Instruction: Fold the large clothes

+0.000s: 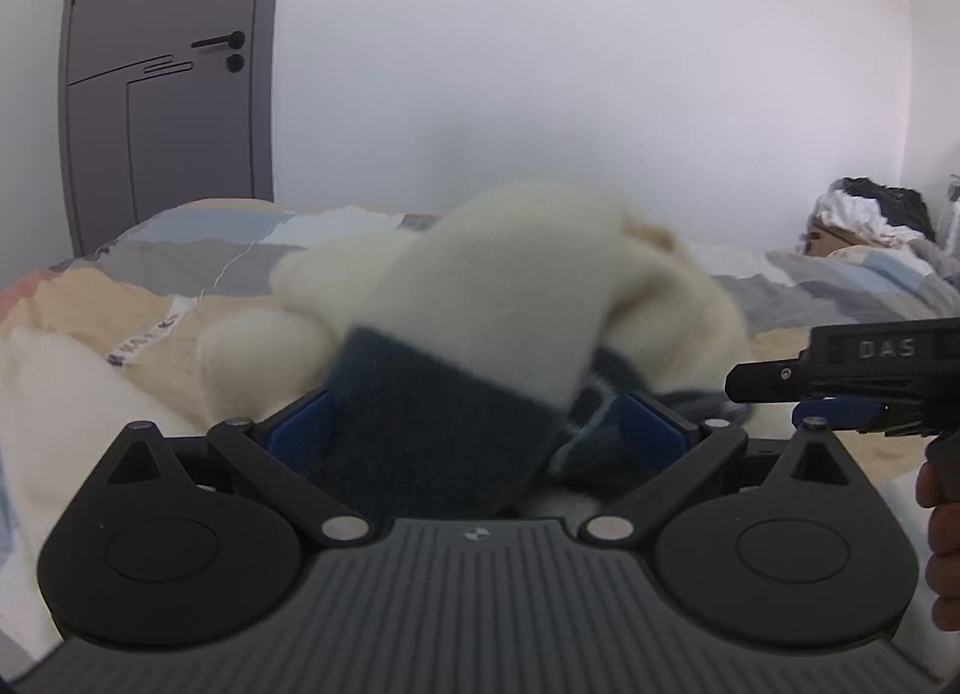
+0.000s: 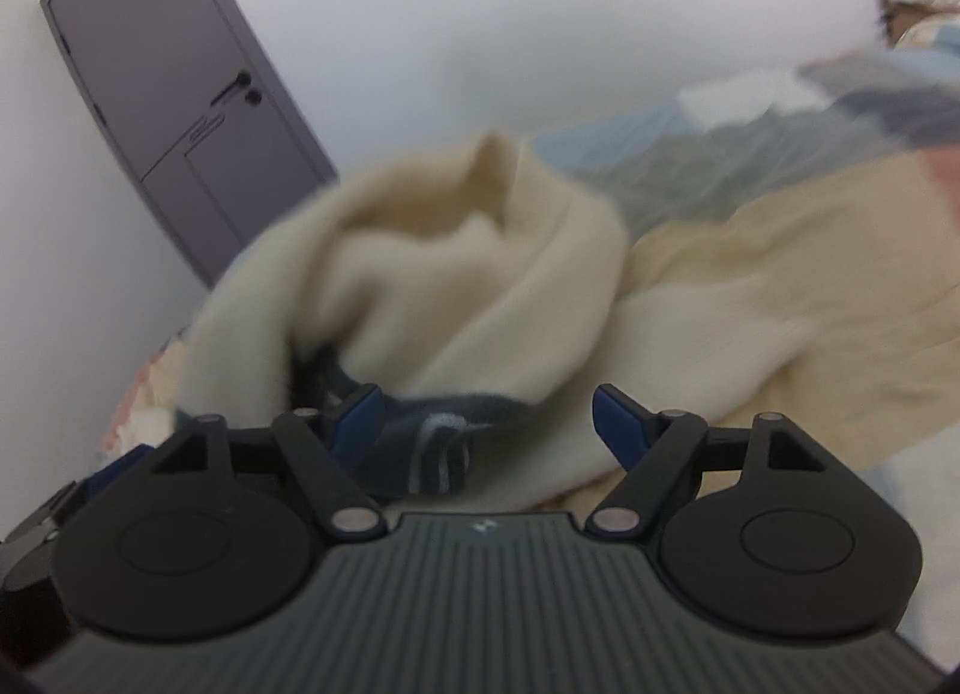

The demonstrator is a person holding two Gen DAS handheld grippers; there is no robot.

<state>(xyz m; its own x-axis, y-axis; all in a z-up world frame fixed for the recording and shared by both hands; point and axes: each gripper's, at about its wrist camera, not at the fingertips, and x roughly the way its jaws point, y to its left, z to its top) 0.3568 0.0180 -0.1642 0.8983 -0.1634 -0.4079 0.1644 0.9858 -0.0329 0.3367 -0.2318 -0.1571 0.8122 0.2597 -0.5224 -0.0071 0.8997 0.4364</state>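
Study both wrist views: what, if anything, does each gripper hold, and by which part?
Both jaws are spread, so no grip is confirmed. The sweater's navy band lies between the left gripper's fingers; its navy part sits between the right gripper's.

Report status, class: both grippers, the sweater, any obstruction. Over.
Left gripper open, navy cuff between its fingers. Right gripper open, navy fabric between its fingers. Cream sweater bunched and blurred over the quilt. Nothing blocking.
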